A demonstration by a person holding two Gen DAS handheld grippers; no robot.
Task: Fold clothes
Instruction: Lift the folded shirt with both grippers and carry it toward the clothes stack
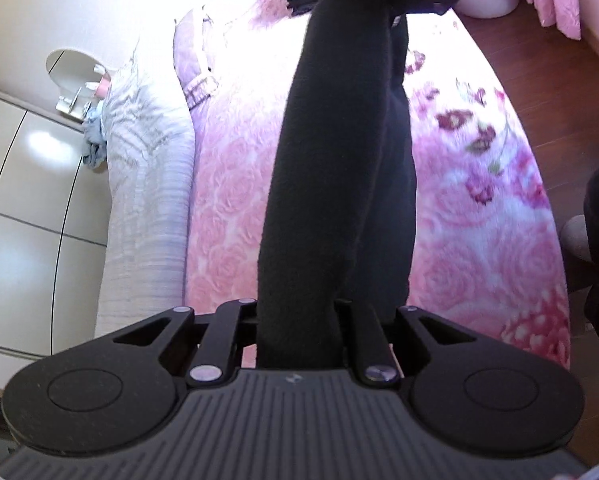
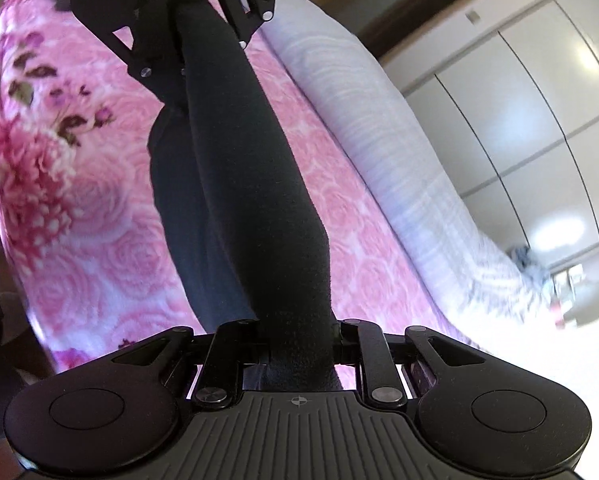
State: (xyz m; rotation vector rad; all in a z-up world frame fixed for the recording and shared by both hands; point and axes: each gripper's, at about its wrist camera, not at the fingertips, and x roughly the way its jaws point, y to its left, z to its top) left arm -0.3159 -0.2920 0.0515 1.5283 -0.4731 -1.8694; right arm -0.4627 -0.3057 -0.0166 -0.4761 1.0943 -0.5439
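Clearance: the black garment [image 1: 339, 168] stretches taut between my left gripper [image 1: 295, 320] and my right gripper [image 2: 299, 344], barring the straight line between them; the pink bedspread [image 1: 235, 184] below lies open on either side; a grey-white rolled quilt [image 1: 147, 184] walls its far edge; white wardrobe doors [image 2: 519, 120] close off beyond it.

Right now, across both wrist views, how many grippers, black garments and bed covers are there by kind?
Grippers: 2, left gripper and right gripper.
Black garment: 1, held between both.
Pink floral blanket: 1.
White striped quilt: 1.
Total: 5.
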